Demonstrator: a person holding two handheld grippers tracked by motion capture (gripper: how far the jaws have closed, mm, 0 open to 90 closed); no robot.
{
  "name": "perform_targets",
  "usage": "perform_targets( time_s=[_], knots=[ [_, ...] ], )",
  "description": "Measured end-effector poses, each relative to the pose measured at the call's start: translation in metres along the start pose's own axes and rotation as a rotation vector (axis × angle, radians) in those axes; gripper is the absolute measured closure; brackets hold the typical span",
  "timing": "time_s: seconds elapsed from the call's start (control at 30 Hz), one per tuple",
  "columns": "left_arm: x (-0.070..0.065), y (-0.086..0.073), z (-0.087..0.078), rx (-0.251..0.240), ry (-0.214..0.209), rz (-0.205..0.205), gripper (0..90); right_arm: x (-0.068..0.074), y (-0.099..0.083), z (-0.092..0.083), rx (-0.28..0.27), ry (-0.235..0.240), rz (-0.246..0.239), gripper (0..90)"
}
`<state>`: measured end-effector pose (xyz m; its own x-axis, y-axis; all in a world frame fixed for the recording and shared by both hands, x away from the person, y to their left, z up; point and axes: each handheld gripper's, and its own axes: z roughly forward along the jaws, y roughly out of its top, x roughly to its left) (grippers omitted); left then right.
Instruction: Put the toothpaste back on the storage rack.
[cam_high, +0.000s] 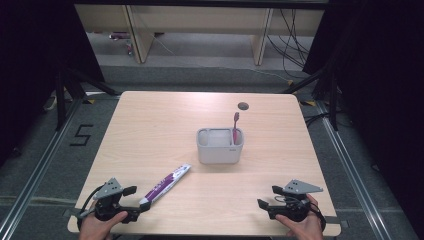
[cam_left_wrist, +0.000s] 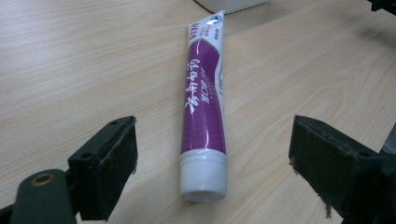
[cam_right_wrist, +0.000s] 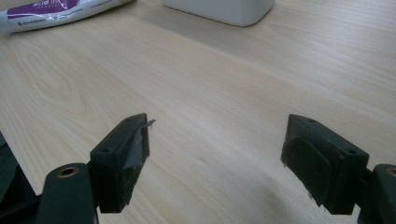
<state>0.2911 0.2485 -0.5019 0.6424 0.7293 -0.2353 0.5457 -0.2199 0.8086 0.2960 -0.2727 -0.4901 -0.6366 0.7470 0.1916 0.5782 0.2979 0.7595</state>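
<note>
High view overhead; 2 gripper views low, close, sharing the toothpaste tube (cam_left_wrist: 203, 102).

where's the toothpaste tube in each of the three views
High view: toothpaste tube lies lower left of centre, cap toward the left gripper.
Left gripper view: centre, cap nearest, between the open jaws.
Right gripper view: top left corner.
Shared landmark: the white holder, beyond the tube's far end.

Purple toothpaste tube (cam_left_wrist: 204, 100) lying flat, cap on
</note>
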Motion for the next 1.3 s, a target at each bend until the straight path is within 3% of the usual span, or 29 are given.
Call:
perform_targets(
  time_s=[0.07,0.1,0.17,0.23,0.27,0.33,0.37,0.43,0.47,0.57,0.63,0.67,0.8,0.83,0.9,1.1,1.17,1.2,1.23,1.3],
  knots=[
    [0.0,0.0,0.0,-0.003,-0.001,-0.006,14.9,-0.001,-0.001,0.0,-0.015,-0.021,-0.039,23.4],
    [-0.001,0.001,0.0,0.002,0.006,-0.004,14.8,0.002,-0.002,0.0,-0.008,-0.01,-0.003,23.5],
    [-0.001,0.001,0.002,-0.015,-0.018,0.006,14.9,0.0,-0.002,-0.001,-0.013,-0.017,-0.034,23.5],
    [-0.003,0.002,0.001,-0.008,-0.005,0.01,14.8,0.0,-0.003,-0.002,-0.009,-0.021,-0.042,23.5],
    [-0.003,0.003,0.002,-0.016,-0.02,-0.004,14.8,0.002,-0.003,-0.002,-0.004,-0.019,-0.011,23.5],
    [-0.003,0.006,0.003,-0.024,-0.025,0.007,14.8,0.003,-0.004,-0.003,0.0,-0.015,0.001,23.5],
    [-0.004,0.007,0.005,-0.028,-0.029,-0.002,14.9,0.0,-0.004,-0.004,-0.015,-0.025,-0.024,23.6],
    [-0.004,0.009,0.005,-0.029,-0.025,-0.001,14.9,0.002,-0.004,-0.003,-0.016,-0.023,-0.005,23.6],
    [-0.005,0.011,0.007,-0.029,-0.021,0.003,14.9,0.0,-0.003,-0.005,-0.027,-0.044,-0.037,23.7],
    [-0.004,0.013,0.009,-0.013,-0.023,0.025,15.1,0.0,-0.003,-0.004,-0.023,-0.042,-0.043,23.9],
    [-0.005,0.014,0.01,-0.013,-0.027,0.018,15.0,0.001,-0.003,-0.003,-0.024,-0.037,-0.041,24.0],
    [-0.004,0.016,0.01,-0.01,-0.026,0.021,15.1,0.004,-0.003,-0.003,-0.014,-0.013,-0.007,24.3],
    [-0.004,0.02,0.013,-0.005,-0.028,0.017,15.0,0.004,-0.002,-0.004,-0.021,-0.019,-0.02,24.4],
    [-0.003,0.021,0.014,0.005,-0.029,0.019,15.0,0.001,-0.002,-0.005,-0.031,-0.038,-0.045,24.4],
    [-0.004,0.024,0.017,0.027,-0.029,0.044,15.1,0.002,-0.003,-0.004,-0.022,-0.016,-0.017,24.8],
    [-0.003,0.031,0.021,0.065,-0.021,0.099,19.4,0.001,-0.003,-0.005,-0.022,-0.024,-0.016,24.9],
    [-0.001,0.033,0.024,0.078,-0.03,0.104,21.4,0.002,-0.003,-0.005,-0.017,-0.018,-0.015,25.0],
    [0.001,0.036,0.024,0.112,-0.018,0.108,22.2,0.002,-0.002,-0.004,-0.013,-0.027,-0.018,25.1],
    [0.001,0.036,0.027,0.099,-0.013,0.088,22.6,0.002,-0.003,-0.004,-0.019,-0.02,-0.024,25.5],
    [0.002,0.037,0.027,0.115,-0.005,0.095,23.7,0.002,-0.003,-0.004,-0.017,-0.019,-0.024,25.8]
  ],
)
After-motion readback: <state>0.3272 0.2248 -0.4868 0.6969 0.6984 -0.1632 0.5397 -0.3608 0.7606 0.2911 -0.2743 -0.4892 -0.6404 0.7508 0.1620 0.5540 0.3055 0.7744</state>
